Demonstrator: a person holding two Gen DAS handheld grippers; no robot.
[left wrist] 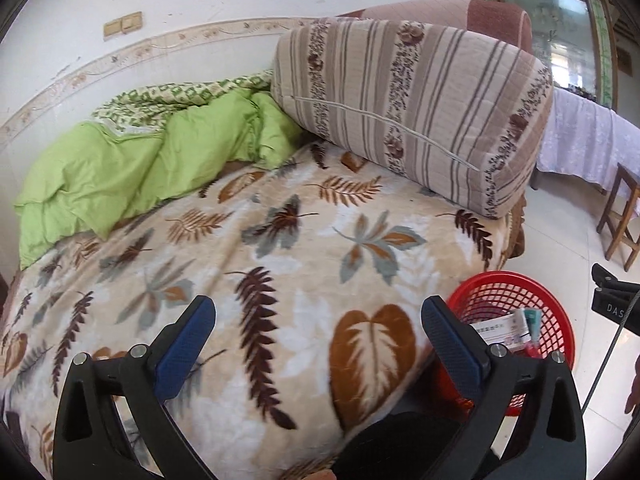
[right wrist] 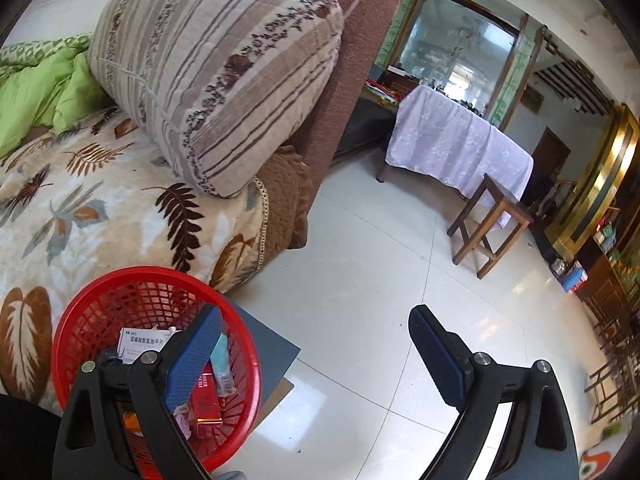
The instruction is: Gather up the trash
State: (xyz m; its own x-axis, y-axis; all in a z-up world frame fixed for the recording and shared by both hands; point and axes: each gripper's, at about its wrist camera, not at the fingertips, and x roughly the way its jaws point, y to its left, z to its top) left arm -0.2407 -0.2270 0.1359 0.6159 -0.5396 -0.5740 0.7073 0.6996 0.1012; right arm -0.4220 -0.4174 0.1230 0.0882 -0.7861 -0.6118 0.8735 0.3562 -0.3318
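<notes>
Red mesh basket (right wrist: 120,300) with white box (right wrist: 142,344) and cartons inside; both grippers' jaws wide, empty.

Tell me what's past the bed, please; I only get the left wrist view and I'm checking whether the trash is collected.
Observer: The red basket stands on the floor by the bed, and holds a white box, a red pack and a teal tube.
Operator: Is the right gripper carrying anything?
Observer: No, the right gripper is open, over the basket's edge and bare floor tiles.
Operator: Any litter on that floor?
Observer: None shows up to the wooden stool.
</notes>
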